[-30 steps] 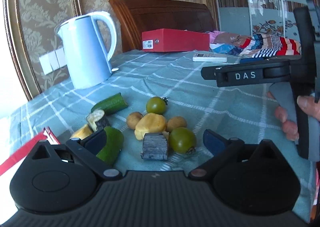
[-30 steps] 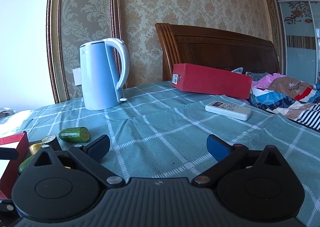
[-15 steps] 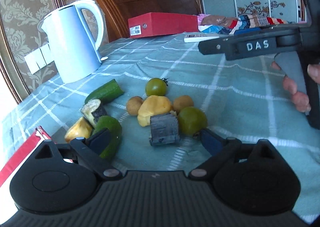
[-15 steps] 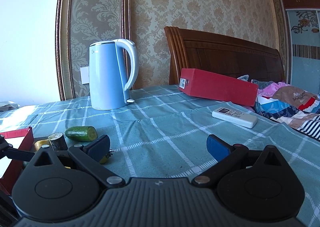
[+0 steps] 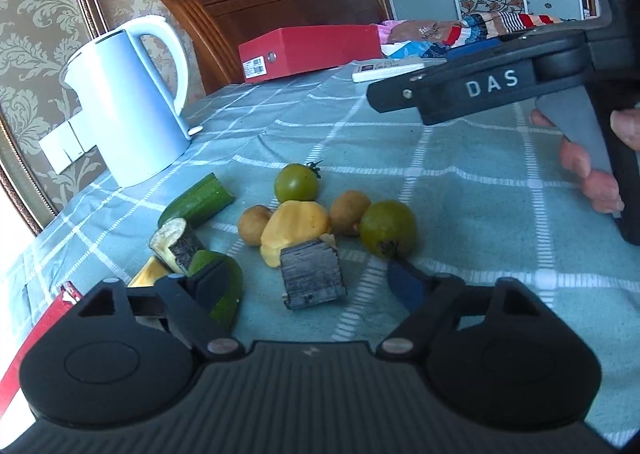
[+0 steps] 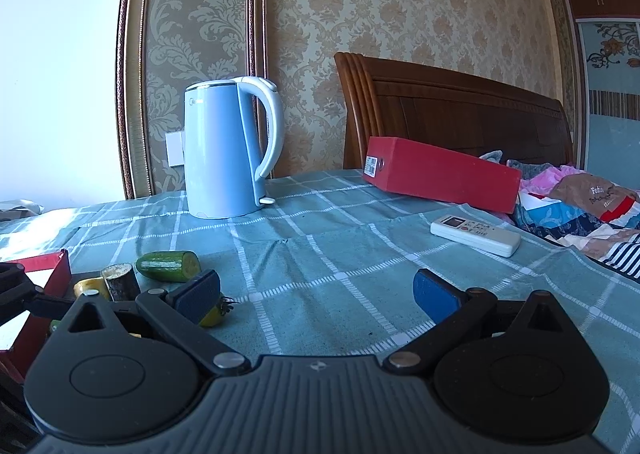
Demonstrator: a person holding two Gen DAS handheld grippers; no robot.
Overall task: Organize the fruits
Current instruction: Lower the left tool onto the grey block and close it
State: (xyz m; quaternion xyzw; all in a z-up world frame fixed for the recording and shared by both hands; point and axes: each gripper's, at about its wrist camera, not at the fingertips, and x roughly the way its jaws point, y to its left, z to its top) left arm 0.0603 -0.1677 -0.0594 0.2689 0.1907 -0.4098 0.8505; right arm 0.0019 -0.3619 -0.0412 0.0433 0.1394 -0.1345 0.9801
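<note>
In the left wrist view a pile of produce lies on the checked cloth: two green tomatoes (image 5: 296, 183) (image 5: 387, 228), two small brown fruits (image 5: 253, 224) (image 5: 349, 211), a yellow chunk (image 5: 294, 228), a dark block (image 5: 313, 279), an eggplant piece (image 5: 176, 244) and cucumber pieces (image 5: 198, 202) (image 5: 220, 286). My left gripper (image 5: 308, 284) is open and empty, low over the near side of the pile, around the dark block. My right gripper (image 6: 316, 292) is open and empty over bare cloth; it shows at the right of the left wrist view (image 5: 500, 86).
A light blue kettle (image 6: 228, 150) stands at the back left. A red box (image 6: 440, 174) and a white remote (image 6: 476, 235) lie at the back right beside folded fabrics (image 6: 580, 210). A red-edged tray (image 6: 40, 274) sits at the left edge.
My left gripper has moved forward and lower toward the pile, so the fruits look larger and nearer. My right gripper has swung slightly right and stays open.
</note>
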